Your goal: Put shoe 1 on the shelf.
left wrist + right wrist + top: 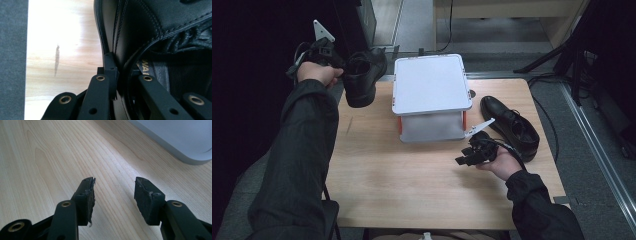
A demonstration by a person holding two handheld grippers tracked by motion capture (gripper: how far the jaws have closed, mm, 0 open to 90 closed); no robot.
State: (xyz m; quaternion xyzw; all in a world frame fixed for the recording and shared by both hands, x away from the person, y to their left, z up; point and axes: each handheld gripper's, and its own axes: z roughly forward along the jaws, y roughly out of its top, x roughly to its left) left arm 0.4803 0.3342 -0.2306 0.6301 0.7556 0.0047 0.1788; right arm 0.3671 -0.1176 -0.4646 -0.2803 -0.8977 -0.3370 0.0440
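A black leather shoe (362, 75) is being held clear above the worktop's (412, 180) far left corner, its collar being pinched by the left gripper's (117, 75) jaws. The right gripper (115, 192) is being kept low over the worktop near the white lidded box (431, 82), jaws spread and gripping nothing. A second shoe (510, 126) is lying beside the box.

— What sort of premises was this?

— A recording lab or workroom. Grey carpet tile floor (422, 20) lay beyond the left gripper (324, 47), with black stand legs (557, 55) and loose cables (544, 107) on the far side of the right gripper (472, 155).

— Furniture?

— One plain wooden table (412, 185) under both grippers, and a pale wooden unit (512, 10) at the far wall.
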